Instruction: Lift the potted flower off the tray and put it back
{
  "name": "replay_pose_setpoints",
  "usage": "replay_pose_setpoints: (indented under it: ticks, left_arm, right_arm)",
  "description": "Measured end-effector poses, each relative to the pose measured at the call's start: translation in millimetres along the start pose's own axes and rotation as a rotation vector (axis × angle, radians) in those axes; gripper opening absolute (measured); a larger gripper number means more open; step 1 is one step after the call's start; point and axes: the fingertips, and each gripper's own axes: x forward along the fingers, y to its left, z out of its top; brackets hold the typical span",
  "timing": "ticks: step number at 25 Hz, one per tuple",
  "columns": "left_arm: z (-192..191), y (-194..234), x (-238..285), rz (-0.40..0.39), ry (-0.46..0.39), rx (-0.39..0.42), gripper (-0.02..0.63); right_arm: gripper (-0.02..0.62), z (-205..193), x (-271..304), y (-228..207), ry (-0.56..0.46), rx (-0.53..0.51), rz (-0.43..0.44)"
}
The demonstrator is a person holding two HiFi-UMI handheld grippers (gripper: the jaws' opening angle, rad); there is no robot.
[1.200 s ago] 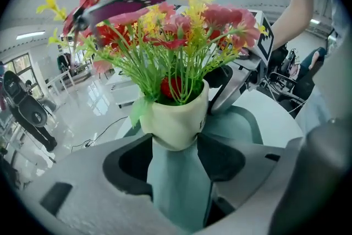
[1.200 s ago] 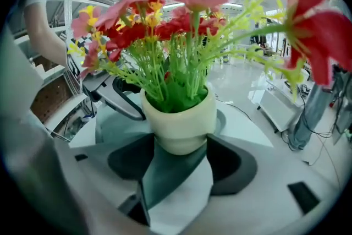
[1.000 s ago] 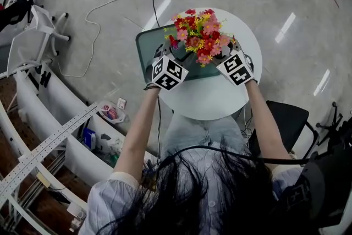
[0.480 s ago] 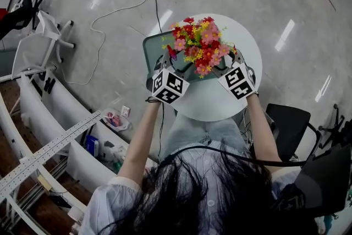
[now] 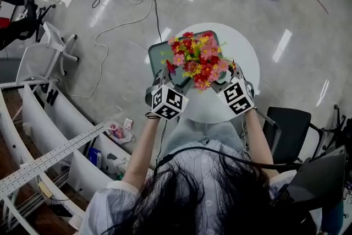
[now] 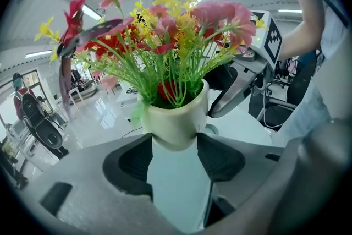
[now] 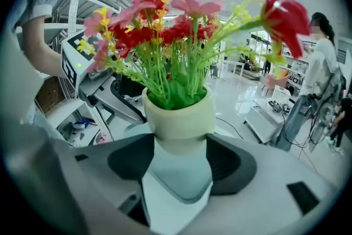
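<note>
Cream round pot of red, pink and yellow flowers is pinched from both sides. I see the left claw and right claw each clamped on its walls, holding it just above the dark green tray on the round white bench.

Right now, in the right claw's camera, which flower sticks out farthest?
The big red flower on the right, leaning out sideways on its own; the pink flowers are bunched above the cream pot.
</note>
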Motion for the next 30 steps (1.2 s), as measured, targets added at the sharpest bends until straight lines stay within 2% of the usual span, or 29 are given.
replay_pose_setpoints:
  ticks: [15,30]
  left_arm:
    - [-17.8,-49.4,-63.9,-0.018,-0.022,0.062,0.241]
    - [-34.4,-90.5,-83.8,-0.075,-0.037,0.119,0.241]
  right_arm:
    - [0.288,-6.3,-41.6,75.9,-0.005,0.042,-0.061]
    - [0.288,-34.0,-62.2,121.4,0.009,0.137,-0.112]
